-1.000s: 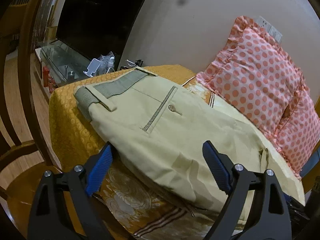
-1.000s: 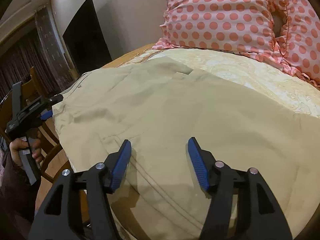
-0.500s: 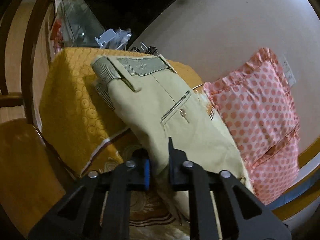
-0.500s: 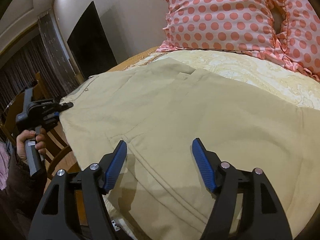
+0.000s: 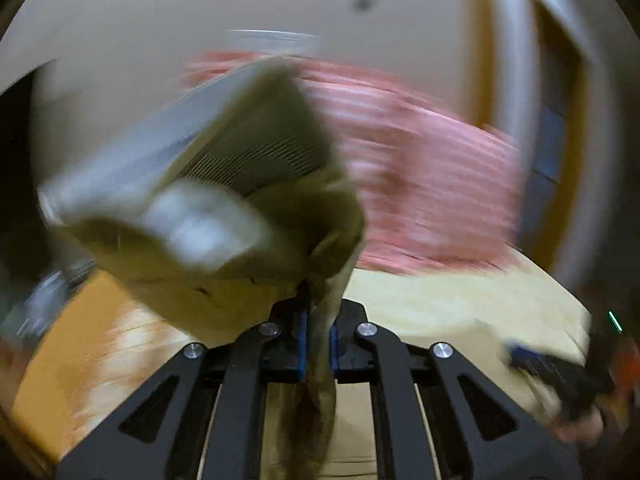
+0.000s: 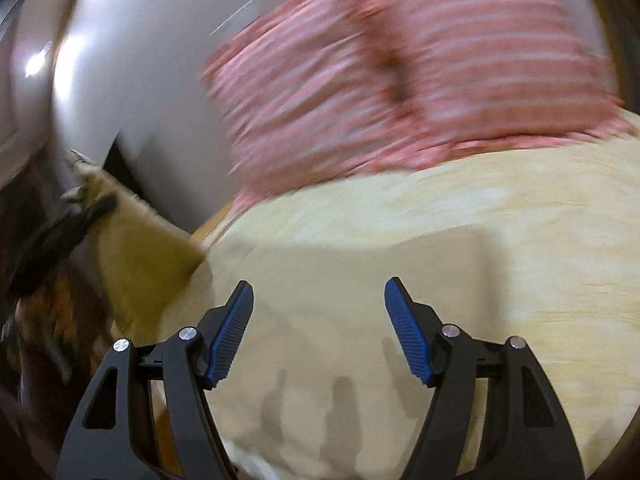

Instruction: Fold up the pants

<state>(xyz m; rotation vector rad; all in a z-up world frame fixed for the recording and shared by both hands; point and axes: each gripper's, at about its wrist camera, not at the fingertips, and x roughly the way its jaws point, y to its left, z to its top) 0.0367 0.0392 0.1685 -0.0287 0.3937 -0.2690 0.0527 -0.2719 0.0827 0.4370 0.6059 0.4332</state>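
Ahead of both my grippers stands a pale wall [image 6: 120, 80], with a pink pillow [image 6: 420, 64] leaning on it, badly smeared by motion blur, above a cream patterned bedspread [image 6: 560, 208]. The khaki pants [image 6: 340, 280] are the big thing here: they lie spread directly under and in front of my right gripper [image 6: 319, 330], whose blue pads stand wide apart over the cloth, holding nothing. My left gripper [image 5: 318, 344] is pinched together on a gathered fold of the pants near the waist, and the striped waistband [image 5: 240, 148] hangs lifted just above and left of its tips. I judge the fabric light, soft and floppy, so I'd take it at seams or the waistband, where the thicker layers give purchase.
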